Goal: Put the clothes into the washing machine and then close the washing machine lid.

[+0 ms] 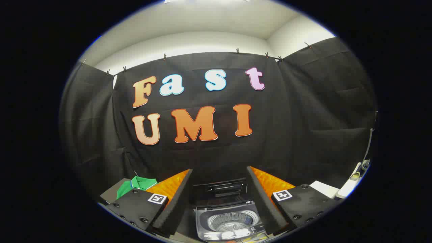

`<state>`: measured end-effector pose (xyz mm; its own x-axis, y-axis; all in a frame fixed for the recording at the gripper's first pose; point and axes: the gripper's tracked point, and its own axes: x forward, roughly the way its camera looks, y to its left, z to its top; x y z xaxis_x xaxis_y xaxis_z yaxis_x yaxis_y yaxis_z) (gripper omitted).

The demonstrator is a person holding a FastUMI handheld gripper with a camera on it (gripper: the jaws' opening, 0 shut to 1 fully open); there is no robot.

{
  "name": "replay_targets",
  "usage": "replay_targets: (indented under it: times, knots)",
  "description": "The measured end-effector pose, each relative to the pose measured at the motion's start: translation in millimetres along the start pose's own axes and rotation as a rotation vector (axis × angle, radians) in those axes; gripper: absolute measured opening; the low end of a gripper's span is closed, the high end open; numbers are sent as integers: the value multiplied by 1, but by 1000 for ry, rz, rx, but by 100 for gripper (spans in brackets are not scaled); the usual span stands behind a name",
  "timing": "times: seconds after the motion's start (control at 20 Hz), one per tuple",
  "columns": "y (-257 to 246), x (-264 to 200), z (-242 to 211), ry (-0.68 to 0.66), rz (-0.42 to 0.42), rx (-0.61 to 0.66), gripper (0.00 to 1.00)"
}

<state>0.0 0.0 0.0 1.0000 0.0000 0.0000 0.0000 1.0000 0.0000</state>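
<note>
tongs (219, 202) spread, nothing between | washer (229, 221) drum open | lid (221, 189) upright behind

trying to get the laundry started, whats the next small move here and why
Probably swing the open gripper left toward the green shirt and lower onto it. The fingers are spread with nothing between them, the washing machine sits ahead with its lid up and the drum looks bare, so the shirt seems to come first.
</note>
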Motion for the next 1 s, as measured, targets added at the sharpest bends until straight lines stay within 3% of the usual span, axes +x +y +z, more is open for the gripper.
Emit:
replay_targets:
  times: [1.0]
  knots:
    - [-15,14,-4,13,-31,23,98]
